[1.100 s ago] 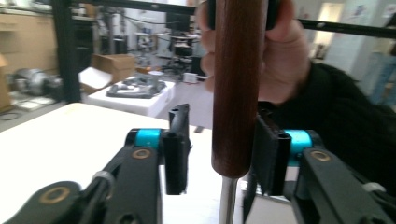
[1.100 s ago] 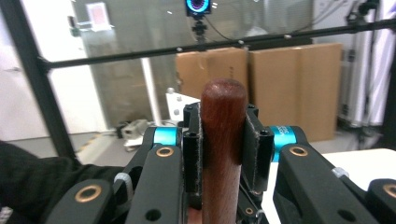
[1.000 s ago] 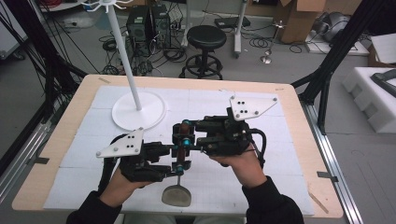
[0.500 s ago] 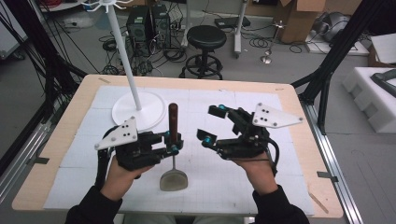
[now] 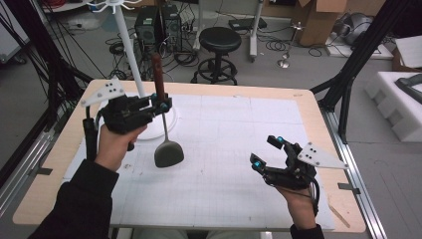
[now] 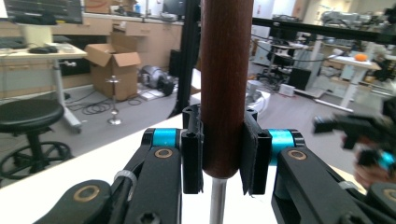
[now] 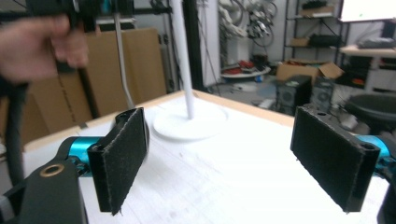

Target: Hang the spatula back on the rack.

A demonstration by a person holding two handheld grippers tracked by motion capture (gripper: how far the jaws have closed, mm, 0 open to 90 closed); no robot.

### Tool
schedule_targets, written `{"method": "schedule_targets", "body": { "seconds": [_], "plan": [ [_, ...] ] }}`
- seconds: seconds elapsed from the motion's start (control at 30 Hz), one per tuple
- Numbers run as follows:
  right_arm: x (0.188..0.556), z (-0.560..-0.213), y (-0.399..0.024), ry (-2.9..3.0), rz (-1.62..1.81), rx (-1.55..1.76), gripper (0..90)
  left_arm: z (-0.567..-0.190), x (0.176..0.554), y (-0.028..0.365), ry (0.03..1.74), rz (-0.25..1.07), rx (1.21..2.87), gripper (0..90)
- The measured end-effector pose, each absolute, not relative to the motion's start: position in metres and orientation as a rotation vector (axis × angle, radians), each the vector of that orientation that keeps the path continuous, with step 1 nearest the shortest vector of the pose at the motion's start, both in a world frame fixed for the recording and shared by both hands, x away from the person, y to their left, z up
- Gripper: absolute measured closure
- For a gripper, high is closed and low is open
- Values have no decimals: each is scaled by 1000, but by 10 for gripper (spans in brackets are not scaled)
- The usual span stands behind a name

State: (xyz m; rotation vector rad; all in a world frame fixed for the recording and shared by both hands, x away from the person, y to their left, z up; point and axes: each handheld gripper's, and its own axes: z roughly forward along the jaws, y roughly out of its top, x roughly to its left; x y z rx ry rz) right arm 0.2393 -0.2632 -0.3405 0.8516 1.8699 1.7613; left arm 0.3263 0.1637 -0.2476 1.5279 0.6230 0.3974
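Up front, the left gripper (image 5: pixel 161 105) clamps the spatula (image 5: pixel 168 152) by its wooden handle beside the white stand (image 5: pixel 130 47); the right gripper (image 5: pixel 266 152) gapes empty.

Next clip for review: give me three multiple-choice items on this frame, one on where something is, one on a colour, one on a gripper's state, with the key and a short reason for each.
1. Where does the white stand with the round base sit on the table?
A. far left part
B. near right corner
C. dead centre

2. What colour is the handle of the spatula?
A. blue
B. dark reddish-brown
C. white

3. How is the right gripper?
A. shut on the spatula
B. shut on nothing
C. open, holding nothing

Key: 1 A, since the high view shows its base at the far left, beside the left gripper. 2 B, as the left gripper view shows a dark reddish-brown wooden handle clamped between the jaws. 3 C, because the right gripper view shows both pads wide apart with only table between.
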Motion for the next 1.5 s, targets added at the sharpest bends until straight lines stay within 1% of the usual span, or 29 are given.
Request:
{"method": "schedule_targets", "body": {
  "seconds": [0.17, 0.4, 0.63, 1.0, 1.2, 1.4, 1.43, 1.5],
  "plan": [
    [236, -355, -267, 1879, 1716, 869, 173, -229, 353, 173, 681, 455, 1513, 733],
    [235, -356, -265, 1890, 1690, 839, 173, -211, 384, 183, 762, 508, 1498, 733],
    [235, -356, -271, 1888, 1708, 847, 172, -201, 405, 190, 830, 539, 1492, 733],
    [234, -356, -272, 1892, 1723, 838, 172, -203, 416, 192, 882, 554, 1482, 734],
    [233, -356, -274, 1888, 1726, 846, 172, -205, 420, 199, 945, 554, 1481, 733],
    [234, -357, -276, 1883, 1734, 857, 172, -208, 419, 202, 945, 568, 1484, 730],
    [234, -357, -277, 1883, 1732, 865, 172, -210, 417, 203, 939, 582, 1476, 722],
    [234, -357, -278, 1880, 1721, 860, 172, -212, 411, 204, 935, 608, 1466, 583]
  ]
}}
